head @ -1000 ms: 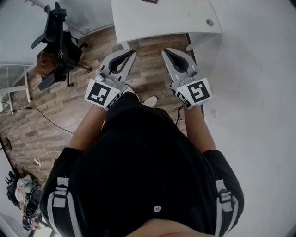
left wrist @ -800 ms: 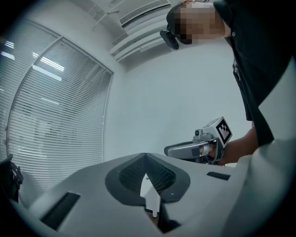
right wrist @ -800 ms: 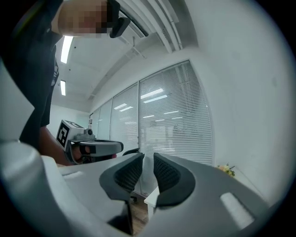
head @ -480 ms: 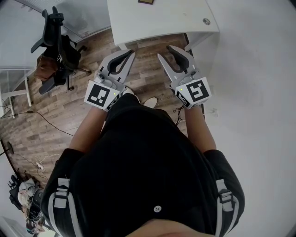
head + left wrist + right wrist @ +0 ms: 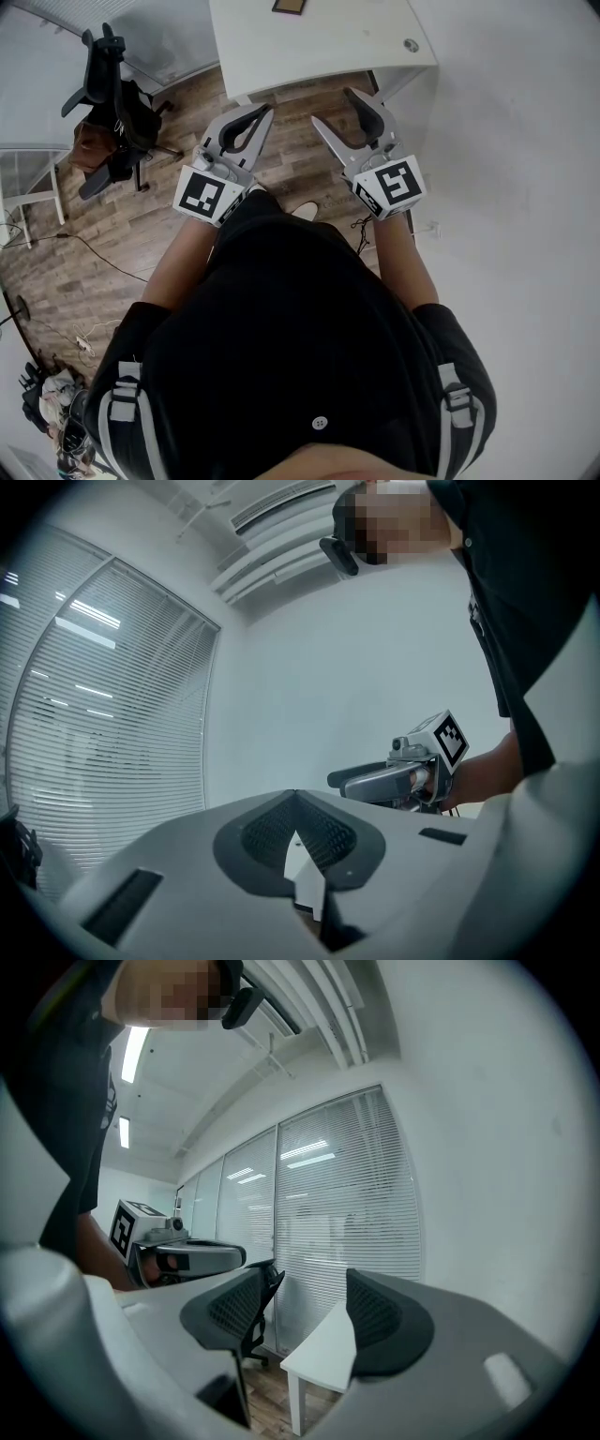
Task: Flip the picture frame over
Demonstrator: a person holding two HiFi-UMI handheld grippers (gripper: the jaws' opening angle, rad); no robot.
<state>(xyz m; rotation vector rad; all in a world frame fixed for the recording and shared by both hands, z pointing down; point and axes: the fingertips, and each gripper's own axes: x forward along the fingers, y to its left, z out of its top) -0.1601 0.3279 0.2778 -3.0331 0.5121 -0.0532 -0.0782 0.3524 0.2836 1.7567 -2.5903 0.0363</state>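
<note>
Dark picture frame (image 5: 289, 7) lies well beyond the closed left gripper (image 5: 266, 109) and the opening, empty right gripper (image 5: 334, 108).

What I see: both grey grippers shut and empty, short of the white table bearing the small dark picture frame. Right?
Not both: the grey right gripper has its jaws apart, opening, nothing between them, per the right gripper view. The grey left gripper is shut. The rest holds.
</note>
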